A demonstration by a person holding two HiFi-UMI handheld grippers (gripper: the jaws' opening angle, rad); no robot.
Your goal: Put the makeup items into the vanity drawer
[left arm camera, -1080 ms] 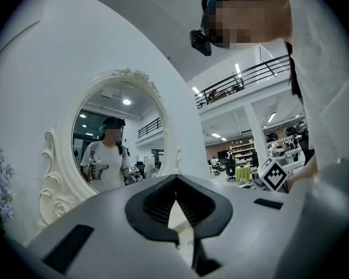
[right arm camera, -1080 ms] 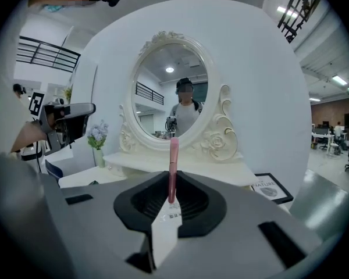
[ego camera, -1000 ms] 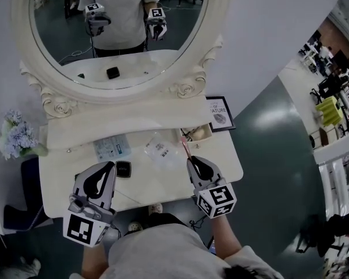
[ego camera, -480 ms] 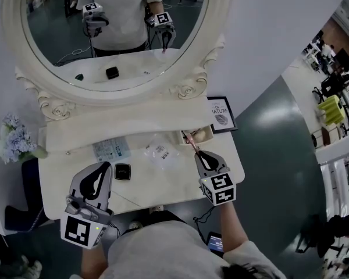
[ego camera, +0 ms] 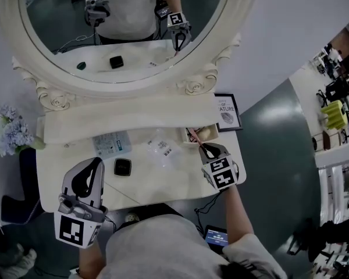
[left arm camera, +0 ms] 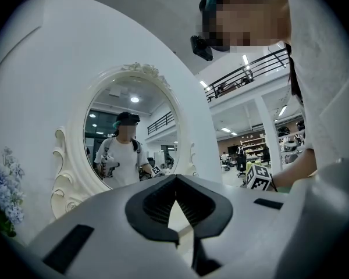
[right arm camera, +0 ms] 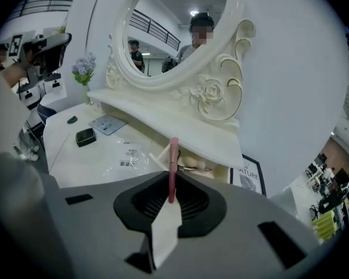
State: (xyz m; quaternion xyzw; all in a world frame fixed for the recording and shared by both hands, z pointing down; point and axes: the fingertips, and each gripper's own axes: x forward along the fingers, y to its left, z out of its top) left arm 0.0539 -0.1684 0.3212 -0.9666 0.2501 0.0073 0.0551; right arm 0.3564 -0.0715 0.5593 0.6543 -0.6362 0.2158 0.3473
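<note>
My right gripper is shut on a thin pink makeup stick, whose far end reaches the small open drawer under the vanity's shelf at the back right. In the right gripper view the pink stick stands up from the closed jaws of that gripper, in front of the drawer. A black compact lies on the tabletop, just ahead of my left gripper. The left gripper is shut on nothing and points up at the mirror.
A clear plastic bag and a pale blue packet lie mid-table. A framed print leans at the back right, flowers stand at the left. The oval mirror rises behind the shelf. A small dark item lies far left.
My right gripper has carried the pink stick away from me and to the right, up to the open drawer. The left gripper has drawn back slightly towards the table's front edge.
</note>
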